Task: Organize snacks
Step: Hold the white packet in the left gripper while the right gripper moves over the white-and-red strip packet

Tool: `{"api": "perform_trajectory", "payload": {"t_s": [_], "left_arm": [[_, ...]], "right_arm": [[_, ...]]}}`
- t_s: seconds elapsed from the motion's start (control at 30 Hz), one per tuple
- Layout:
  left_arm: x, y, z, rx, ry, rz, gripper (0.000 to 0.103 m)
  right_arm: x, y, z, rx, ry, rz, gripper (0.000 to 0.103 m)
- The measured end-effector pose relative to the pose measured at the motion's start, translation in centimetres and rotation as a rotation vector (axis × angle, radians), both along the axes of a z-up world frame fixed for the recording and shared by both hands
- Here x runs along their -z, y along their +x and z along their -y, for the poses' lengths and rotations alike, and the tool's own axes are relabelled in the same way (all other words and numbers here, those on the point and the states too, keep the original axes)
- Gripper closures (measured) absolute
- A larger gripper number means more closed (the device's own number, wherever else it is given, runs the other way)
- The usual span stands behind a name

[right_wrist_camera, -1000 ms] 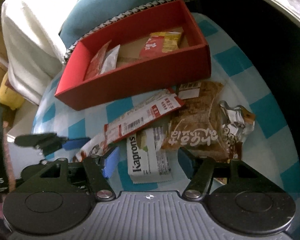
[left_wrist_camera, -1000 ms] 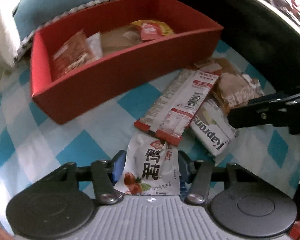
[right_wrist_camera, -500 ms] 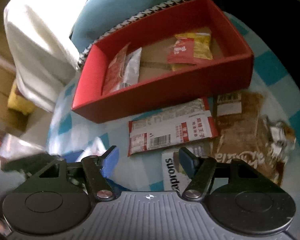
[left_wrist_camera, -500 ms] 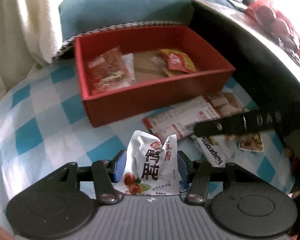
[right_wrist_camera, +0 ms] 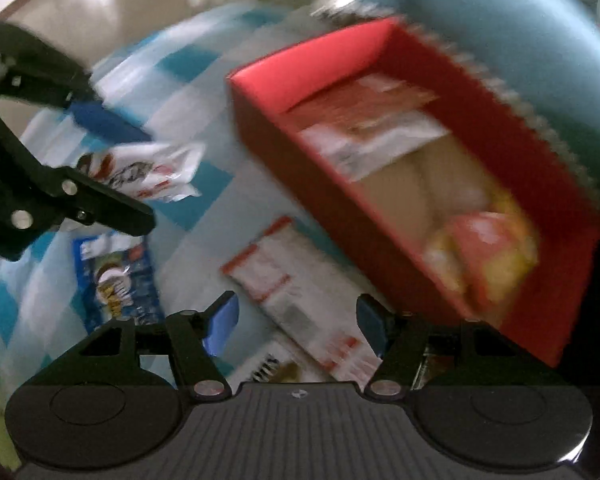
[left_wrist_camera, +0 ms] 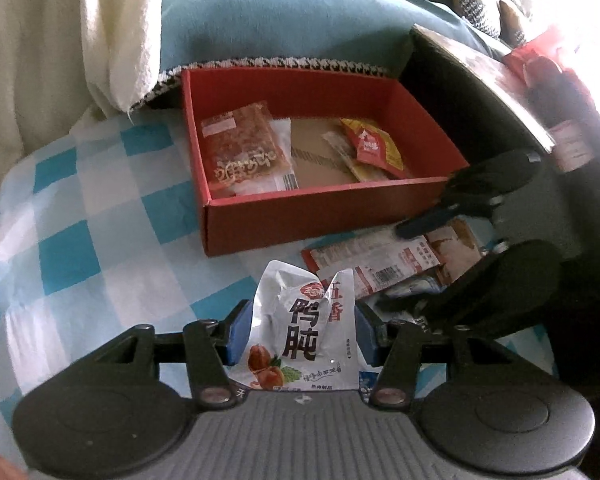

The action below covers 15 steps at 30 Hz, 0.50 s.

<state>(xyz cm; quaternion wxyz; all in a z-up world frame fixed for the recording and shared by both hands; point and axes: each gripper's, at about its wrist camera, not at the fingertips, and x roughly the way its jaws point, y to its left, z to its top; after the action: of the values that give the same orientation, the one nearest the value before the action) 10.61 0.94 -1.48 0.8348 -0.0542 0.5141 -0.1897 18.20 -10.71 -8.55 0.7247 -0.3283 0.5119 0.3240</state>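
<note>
My left gripper (left_wrist_camera: 300, 336) is shut on a silver snack pouch (left_wrist_camera: 304, 312) with black characters and holds it above the checked cloth, short of the red box (left_wrist_camera: 320, 216). The box holds a brown-red snack pack (left_wrist_camera: 240, 148) and a yellow-red sachet (left_wrist_camera: 374, 148). My right gripper (right_wrist_camera: 296, 316) is open with nothing clamped, hovering over a long red-and-white packet (right_wrist_camera: 296, 292) beside the red box (right_wrist_camera: 340, 200). The right wrist view is blurred. There the left gripper (right_wrist_camera: 128, 168) and its silver pouch (right_wrist_camera: 152, 172) show at upper left. The right gripper (left_wrist_camera: 412, 264) hangs over the loose packets (left_wrist_camera: 380, 268).
A blue packet (right_wrist_camera: 116, 280) lies on the blue-and-white checked cloth (left_wrist_camera: 80, 240). Behind the box are a teal cushion (left_wrist_camera: 280, 12) and a cream blanket (left_wrist_camera: 112, 40). A dark raised ledge (left_wrist_camera: 480, 80) and a red bottle (left_wrist_camera: 568, 120) stand at the right.
The left gripper has risen and drawn back with the pouch, so the box looks farther off. The right gripper has rolled sharply and swept sideways over the loose packets, blurring its view.
</note>
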Motion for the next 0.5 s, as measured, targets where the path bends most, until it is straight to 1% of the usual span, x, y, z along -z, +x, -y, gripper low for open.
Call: {"api": "perform_trajectory", "payload": {"t_s": [0.07, 0.1, 0.13, 0.17, 0.2, 0.27, 0.3, 0.37, 0.43, 0.47, 0.5], "left_arm": [[0.2, 0.3, -0.2, -0.003, -0.006, -0.011, 0.056], [0.3, 0.4, -0.3, -0.008, -0.008, -0.019, 0.056], [0.4, 0.6, -0.4, -0.011, -0.009, -0.028, 0.056], [0.5, 0.7, -0.4, -0.011, -0.011, -0.034, 0.056], [0.6, 0.8, -0.4, -0.013, -0.011, -0.037, 0.056], [0.7, 0.9, -0.4, -0.009, -0.008, -0.039, 0.056], [0.7, 1.0, -0.3, -0.008, -0.007, -0.041, 0.056], [0.7, 1.0, -0.3, -0.009, -0.010, -0.046, 0.055], [0.7, 0.9, -0.2, -0.009, -0.010, -0.048, 0.055], [0.6, 0.8, -0.2, -0.010, -0.009, -0.046, 0.055], [0.6, 0.6, -0.3, -0.011, -0.008, -0.043, 0.055]], "right_arm": [[1.8, 0.8, -0.8, -0.065, -0.039, -0.055, 0.028], [2.3, 1.1, -1.1, -0.080, -0.046, -0.056, 0.023], [2.3, 1.5, -1.1, -0.083, -0.024, -0.077, 0.018], [2.1, 1.8, -0.9, -0.069, 0.011, -0.098, 0.018], [1.9, 2.1, -0.6, -0.047, 0.036, -0.107, 0.020], [1.7, 2.2, 0.1, 0.030, 0.057, -0.105, 0.020], [1.7, 1.8, 0.6, 0.073, 0.074, -0.110, 0.018], [2.0, 0.2, 1.1, 0.094, 0.123, -0.128, 0.014], [2.2, -1.7, 0.9, 0.102, 0.129, -0.137, 0.013], [2.3, -2.5, 0.8, 0.107, 0.148, -0.166, 0.013], [2.4, -3.0, 0.7, 0.105, 0.177, -0.235, 0.020]]}}
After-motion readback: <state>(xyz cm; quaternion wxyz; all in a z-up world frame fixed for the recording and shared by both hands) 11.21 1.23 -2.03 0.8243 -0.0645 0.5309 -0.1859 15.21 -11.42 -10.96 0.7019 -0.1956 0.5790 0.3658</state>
